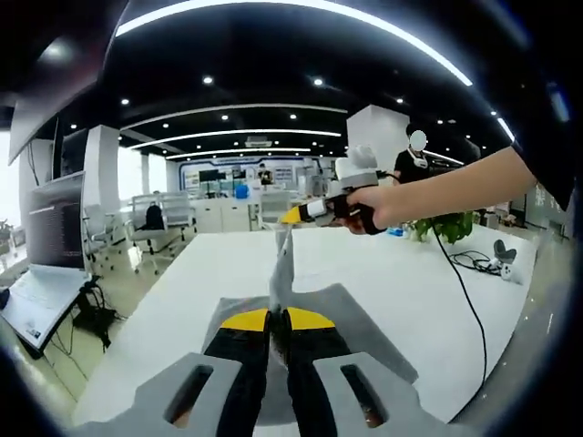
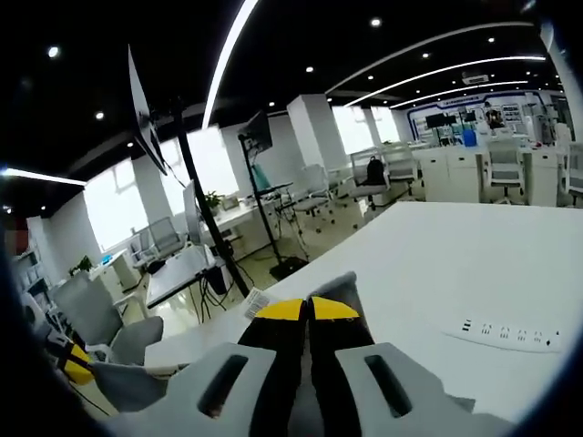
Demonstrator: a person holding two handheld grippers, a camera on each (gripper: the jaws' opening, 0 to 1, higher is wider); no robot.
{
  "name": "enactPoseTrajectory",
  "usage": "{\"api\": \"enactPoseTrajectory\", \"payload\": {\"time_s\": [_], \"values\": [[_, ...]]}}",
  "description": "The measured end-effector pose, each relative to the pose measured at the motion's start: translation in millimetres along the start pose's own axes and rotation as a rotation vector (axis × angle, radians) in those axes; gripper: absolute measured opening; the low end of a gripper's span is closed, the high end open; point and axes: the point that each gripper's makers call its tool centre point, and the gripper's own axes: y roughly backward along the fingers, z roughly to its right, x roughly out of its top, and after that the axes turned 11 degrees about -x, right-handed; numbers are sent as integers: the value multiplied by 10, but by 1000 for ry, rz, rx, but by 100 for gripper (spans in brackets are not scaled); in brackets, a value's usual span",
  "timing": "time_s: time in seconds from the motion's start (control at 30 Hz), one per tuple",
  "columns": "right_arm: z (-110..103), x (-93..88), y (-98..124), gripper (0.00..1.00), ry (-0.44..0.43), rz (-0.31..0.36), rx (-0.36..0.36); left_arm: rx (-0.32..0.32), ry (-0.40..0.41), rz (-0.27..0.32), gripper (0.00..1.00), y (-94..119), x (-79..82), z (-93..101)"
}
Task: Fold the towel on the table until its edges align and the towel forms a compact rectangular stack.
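**Both grippers pinching the towel, lifted off the tabletop**

Left gripper (image 1: 279, 320): jaws closed on the grey towel (image 1: 351, 314), which drapes over the near edge of the white tabletop (image 1: 401, 273). A strip of it rises to the right gripper (image 1: 293, 215), held in a hand (image 1: 372, 206) above mid-table. Right gripper view: right gripper (image 2: 307, 309) jaws closed, grey cloth between and just behind the tips. Power strip (image 2: 504, 334) lies flat on the tabletop (image 2: 455, 255) near its edge.
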Motion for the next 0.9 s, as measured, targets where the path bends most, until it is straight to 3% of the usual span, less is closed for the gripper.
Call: {"api": "enactPoseTrajectory", "payload": {"time_s": [0.27, 0.6, 0.9], "values": [[-37, -199, -191, 0, -1, -35, 1, 40, 15, -38, 6, 11, -179, -137], [-131, -533, -513, 0, 31, -93, -12, 91, 54, -99, 6, 14, -545, -346], [-209, -843, -819, 0, 65, -136, -29, 154, 119, -145, 6, 19, -972, -633]]}}
